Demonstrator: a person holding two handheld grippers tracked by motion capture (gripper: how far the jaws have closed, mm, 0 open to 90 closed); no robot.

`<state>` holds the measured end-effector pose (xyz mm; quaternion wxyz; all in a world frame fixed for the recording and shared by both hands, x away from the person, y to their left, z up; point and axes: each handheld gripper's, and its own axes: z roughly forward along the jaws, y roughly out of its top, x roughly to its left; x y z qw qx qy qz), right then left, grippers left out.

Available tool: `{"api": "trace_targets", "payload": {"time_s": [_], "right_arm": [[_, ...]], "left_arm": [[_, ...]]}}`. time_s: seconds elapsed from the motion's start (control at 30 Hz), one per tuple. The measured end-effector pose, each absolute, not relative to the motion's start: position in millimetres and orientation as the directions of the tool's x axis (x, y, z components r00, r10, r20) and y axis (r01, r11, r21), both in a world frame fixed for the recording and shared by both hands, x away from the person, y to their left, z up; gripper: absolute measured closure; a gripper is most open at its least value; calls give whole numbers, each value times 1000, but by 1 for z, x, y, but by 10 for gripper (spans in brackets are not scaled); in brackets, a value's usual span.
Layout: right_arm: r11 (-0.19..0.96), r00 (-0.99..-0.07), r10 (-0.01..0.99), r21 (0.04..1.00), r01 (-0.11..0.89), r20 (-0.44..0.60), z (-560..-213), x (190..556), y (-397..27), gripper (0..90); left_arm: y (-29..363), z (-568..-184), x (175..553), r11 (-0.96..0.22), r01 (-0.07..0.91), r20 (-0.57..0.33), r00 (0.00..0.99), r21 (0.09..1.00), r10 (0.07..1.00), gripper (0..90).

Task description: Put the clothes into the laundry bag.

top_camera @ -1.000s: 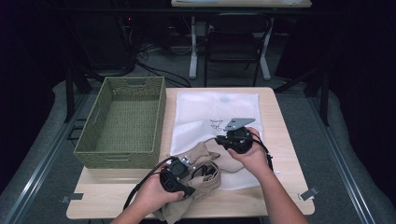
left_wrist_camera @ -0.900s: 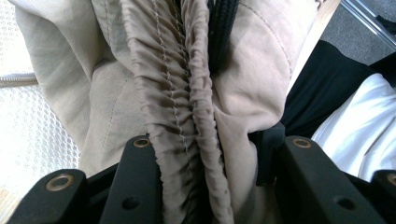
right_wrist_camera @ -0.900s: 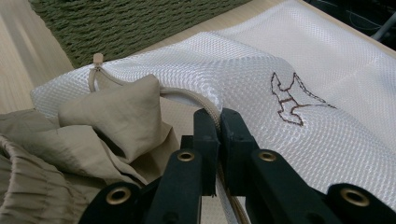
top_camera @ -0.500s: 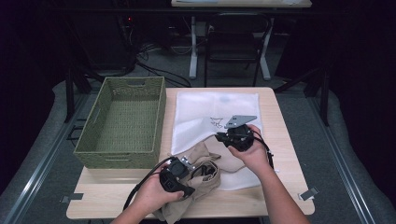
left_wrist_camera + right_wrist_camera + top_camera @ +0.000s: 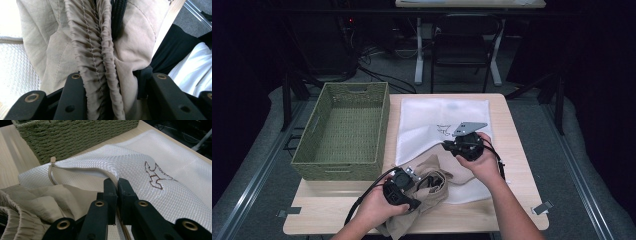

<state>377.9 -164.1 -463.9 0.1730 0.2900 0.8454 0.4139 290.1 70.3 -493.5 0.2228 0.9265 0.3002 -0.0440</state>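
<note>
The left hand-held gripper (image 5: 408,176) sits at the near edge of the surface (image 5: 512,125), its jaws clamped on a thick gathered band of the tan garment (image 5: 434,180). In the left gripper view that bunched, stitched waistband (image 5: 100,60) runs straight away from the jaws, with a black drawcord (image 5: 118,17) alongside it at the far end. The cloth is soft, creased khaki, heaped in a loose pile just right of this gripper and spilling over the near edge of the surface. Its long axis runs roughly from near-left to far-right, up to the mouth of the bag.

The right hand-held gripper (image 5: 451,146) is clenched tight on the zipper edge of the white mesh laundry bag (image 5: 437,117); the right gripper view shows the pads pinching the beige zipper tape (image 5: 75,170), lifting the opening. The bag lies flat across the middle of the surface, long axis near to far, a small brown embroidered figure (image 5: 155,175) on top. The garment's far end lies at the bag's raised mouth.

A green woven basket (image 5: 344,132) stands left of the bag.
</note>
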Motion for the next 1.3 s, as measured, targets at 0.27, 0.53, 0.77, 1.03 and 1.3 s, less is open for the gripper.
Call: {"api": "trace_targets", "payload": {"time_s": [0.27, 0.53, 0.77, 1.03, 1.3], "right_arm": [[492, -775, 630, 798, 347, -52, -465, 377, -163, 862], [495, -776, 628, 800, 339, -60, -464, 377, -162, 862], [487, -774, 630, 806, 336, -58, -461, 376, -163, 862], [487, -774, 630, 808, 332, -61, -460, 375, -163, 862], [488, -777, 626, 811, 324, -67, -459, 374, -163, 862]], "left_arm": [[70, -489, 294, -710, 580, -208, 812, 400, 546, 634], [61, -478, 301, -698, 585, -195, 805, 412, 560, 633], [51, -474, 310, -696, 583, -185, 806, 420, 563, 633], [42, -478, 320, -677, 598, -181, 792, 430, 584, 633], [37, -483, 331, -658, 618, -192, 775, 431, 602, 633]]}}
